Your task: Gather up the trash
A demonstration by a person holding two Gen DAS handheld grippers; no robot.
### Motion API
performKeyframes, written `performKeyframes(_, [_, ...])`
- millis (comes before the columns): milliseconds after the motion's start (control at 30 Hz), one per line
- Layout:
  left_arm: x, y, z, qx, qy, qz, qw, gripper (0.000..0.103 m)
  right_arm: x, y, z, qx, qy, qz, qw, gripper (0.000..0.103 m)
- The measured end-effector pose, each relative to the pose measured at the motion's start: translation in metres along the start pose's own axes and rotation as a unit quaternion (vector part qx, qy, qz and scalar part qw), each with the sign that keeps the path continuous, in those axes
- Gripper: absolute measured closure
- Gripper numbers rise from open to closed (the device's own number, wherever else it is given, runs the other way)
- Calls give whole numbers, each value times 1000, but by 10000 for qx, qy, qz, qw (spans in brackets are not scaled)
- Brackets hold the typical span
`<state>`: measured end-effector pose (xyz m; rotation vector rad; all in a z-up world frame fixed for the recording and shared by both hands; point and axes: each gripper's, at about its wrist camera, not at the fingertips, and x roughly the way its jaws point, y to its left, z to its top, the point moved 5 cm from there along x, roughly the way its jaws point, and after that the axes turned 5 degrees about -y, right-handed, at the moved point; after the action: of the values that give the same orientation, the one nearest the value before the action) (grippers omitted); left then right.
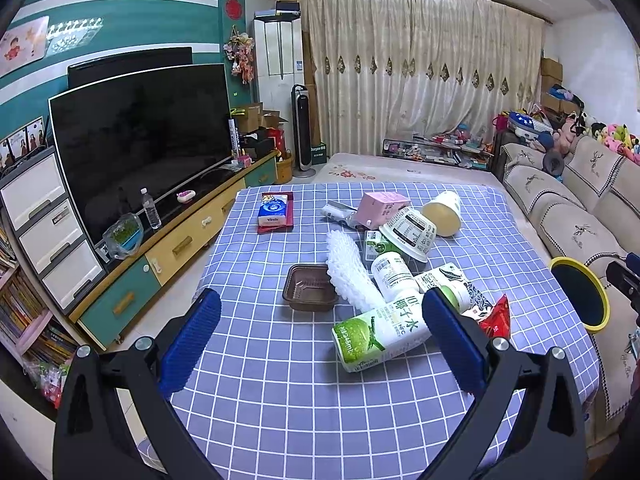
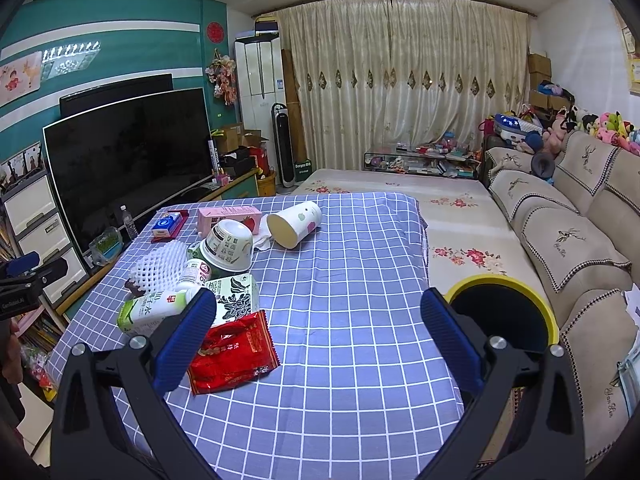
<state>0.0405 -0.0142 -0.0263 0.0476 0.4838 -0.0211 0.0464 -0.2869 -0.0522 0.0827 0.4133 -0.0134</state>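
A pile of trash lies on the blue checked tablecloth point(image 1: 280, 392): a green coconut-water carton point(image 1: 380, 332), a white foam net point(image 1: 348, 272), a brown plastic tray point(image 1: 310, 288), a noodle bowl point(image 1: 408, 232), a paper cup point(image 1: 442, 214) and a red wrapper point(image 2: 232, 352). A yellow-rimmed black bin point(image 2: 504, 316) stands off the table's right edge. My left gripper point(image 1: 320, 332) is open above the table, the carton by its right finger. My right gripper point(image 2: 320, 332) is open, the red wrapper at its left finger.
A tissue pack point(image 1: 274, 212) on a red tray sits at the table's far left. A TV point(image 1: 140, 140) on a cabinet stands left. A sofa point(image 2: 568, 240) runs along the right. A floral mat point(image 2: 452, 220) lies beyond the table.
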Motion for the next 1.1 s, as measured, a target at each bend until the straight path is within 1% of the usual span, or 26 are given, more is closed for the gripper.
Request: performKeyframes(1100, [3,-5,-4,88,57,-56,9999,4,2,-2,0,42,30,2,10000,6])
